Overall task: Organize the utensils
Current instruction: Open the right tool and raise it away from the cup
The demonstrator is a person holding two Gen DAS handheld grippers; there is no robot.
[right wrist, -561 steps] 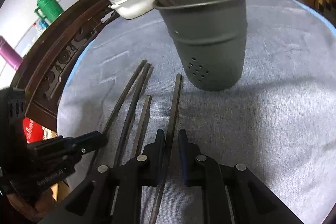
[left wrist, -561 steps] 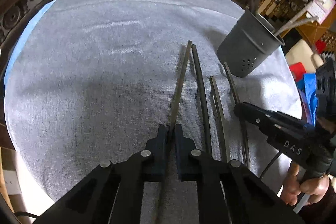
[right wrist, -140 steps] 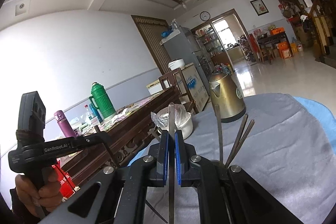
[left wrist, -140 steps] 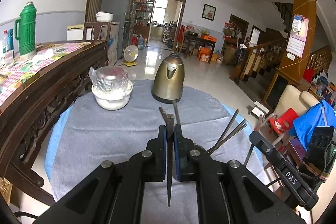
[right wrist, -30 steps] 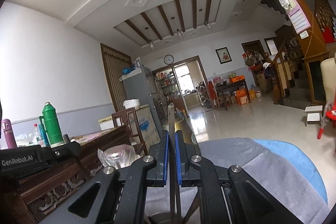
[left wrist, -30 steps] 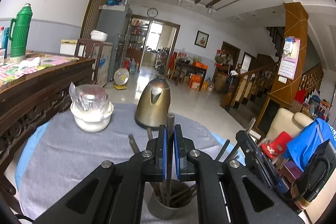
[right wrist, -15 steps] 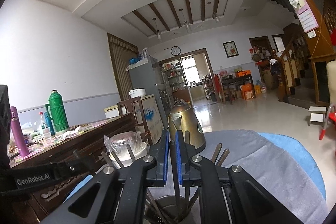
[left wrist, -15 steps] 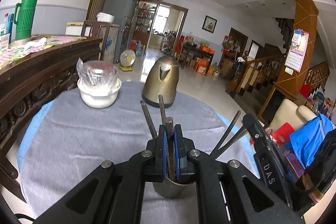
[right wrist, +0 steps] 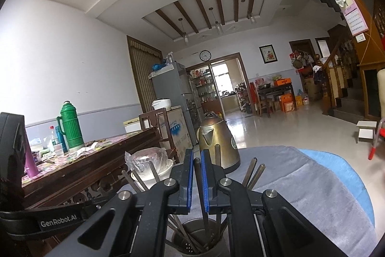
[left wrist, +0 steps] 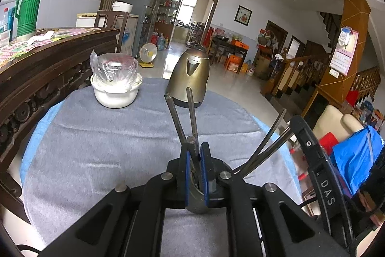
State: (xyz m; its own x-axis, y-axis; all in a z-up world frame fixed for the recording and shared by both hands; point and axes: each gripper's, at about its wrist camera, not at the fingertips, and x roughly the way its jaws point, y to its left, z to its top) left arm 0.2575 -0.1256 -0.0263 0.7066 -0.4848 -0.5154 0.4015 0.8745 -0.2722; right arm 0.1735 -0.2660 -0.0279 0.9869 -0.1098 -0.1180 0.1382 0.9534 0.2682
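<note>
The grey utensil holder (left wrist: pixel 196 205) stands on the table under both grippers, with several dark chopsticks (left wrist: pixel 179 119) leaning out of it. My left gripper (left wrist: pixel 195 148) is right over its mouth. Its jaws are opening, and one chopstick (left wrist: pixel 193 148) stands loose between the blue pads with its lower end in the holder. My right gripper (right wrist: pixel 197 155) is shut on another chopstick (right wrist: pixel 201 184), which reaches down into the holder (right wrist: pixel 199 240). One of the right gripper's fingers (left wrist: pixel 310 148) shows close at the right of the left wrist view.
A brass kettle (left wrist: pixel 190 78) and a white bowl (left wrist: pixel 115 88) under plastic wrap stand at the far side of the grey-clothed round table (left wrist: pixel 96 148). A dark wooden sideboard (left wrist: pixel 36 59) with a green thermos runs along the left. A chair with blue cloth is at the right.
Both grippers have sunk toward the holder, and each chopstick has gone down into it. The left pads have parted slightly around their chopstick. The right pads stay closed.
</note>
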